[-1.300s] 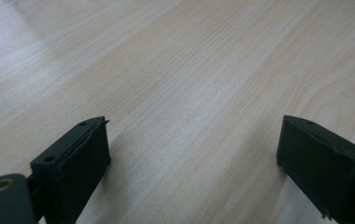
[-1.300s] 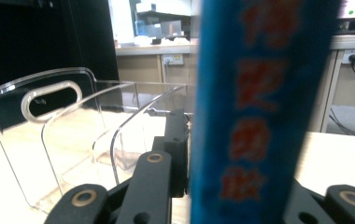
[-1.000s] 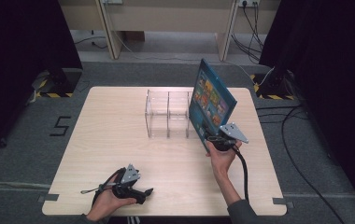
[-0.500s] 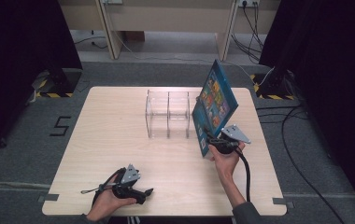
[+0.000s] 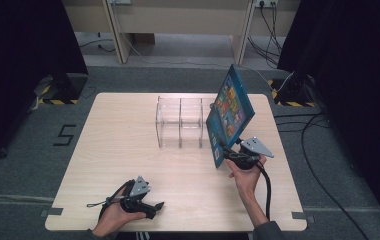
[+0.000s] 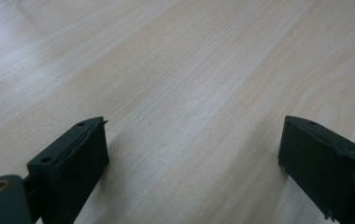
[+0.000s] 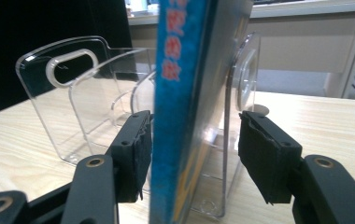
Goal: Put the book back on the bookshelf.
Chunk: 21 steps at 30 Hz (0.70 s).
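A blue picture book (image 5: 230, 112) is held up on edge, tilted, just right of a clear acrylic rack (image 5: 180, 122) with several upright dividers. My right gripper (image 5: 229, 154) is shut on the book's lower part. In the right gripper view the book (image 7: 185, 93) stands between the two black jaws, with the rack (image 7: 73, 93) right behind it. My left gripper (image 5: 154, 207) rests near the table's front edge, open. Its view shows bare light wood (image 6: 189, 93) between widely spread jaws.
The wooden table (image 5: 108, 150) stands on a grey floor. Dark curtains hang at both sides and a bench stands at the back. Cables (image 5: 318, 150) run over the floor on the right. A "5" mark (image 5: 63, 135) lies on the floor at left.
The right gripper has turned the book more upright and edge-on, its top swinging slightly to the right. The left gripper has stayed put.
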Each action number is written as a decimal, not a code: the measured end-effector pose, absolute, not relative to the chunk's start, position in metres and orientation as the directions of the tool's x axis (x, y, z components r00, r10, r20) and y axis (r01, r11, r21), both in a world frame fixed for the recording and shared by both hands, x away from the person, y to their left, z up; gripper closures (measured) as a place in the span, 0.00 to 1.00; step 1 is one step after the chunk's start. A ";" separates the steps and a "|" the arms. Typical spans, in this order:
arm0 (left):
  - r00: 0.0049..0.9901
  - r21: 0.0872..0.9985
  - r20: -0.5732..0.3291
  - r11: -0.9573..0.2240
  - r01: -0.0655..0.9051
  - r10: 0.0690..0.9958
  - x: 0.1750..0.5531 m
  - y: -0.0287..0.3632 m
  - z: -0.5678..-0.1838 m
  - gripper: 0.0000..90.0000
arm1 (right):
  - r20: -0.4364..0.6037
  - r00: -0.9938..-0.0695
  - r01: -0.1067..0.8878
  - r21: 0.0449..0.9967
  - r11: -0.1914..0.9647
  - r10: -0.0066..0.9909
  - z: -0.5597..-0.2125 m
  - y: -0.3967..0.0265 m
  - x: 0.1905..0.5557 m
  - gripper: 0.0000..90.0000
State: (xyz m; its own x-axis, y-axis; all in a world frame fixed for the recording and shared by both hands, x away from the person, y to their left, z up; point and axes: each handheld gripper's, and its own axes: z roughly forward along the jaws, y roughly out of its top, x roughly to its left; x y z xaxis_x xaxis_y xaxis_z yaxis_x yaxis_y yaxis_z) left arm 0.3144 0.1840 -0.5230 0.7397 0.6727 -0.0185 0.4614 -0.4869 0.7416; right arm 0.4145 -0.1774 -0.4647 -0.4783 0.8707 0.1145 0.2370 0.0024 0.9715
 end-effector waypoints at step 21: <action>0.753 0.734 -0.024 -0.499 0.460 0.658 0.314 0.181 -0.523 0.03 | 0.111 -0.476 0.236 0.972 0.004 0.872 -0.459 -0.184 0.405 0.46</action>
State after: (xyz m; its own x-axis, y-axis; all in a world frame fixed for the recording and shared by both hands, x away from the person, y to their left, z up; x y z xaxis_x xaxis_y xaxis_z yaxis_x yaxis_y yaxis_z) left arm 0.3145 0.1814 -0.5234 0.7527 0.6579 -0.0240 0.4599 -0.4994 0.7342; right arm 0.4048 -0.1840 -0.4592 -0.4760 0.8723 0.1115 0.2357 0.0044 0.9718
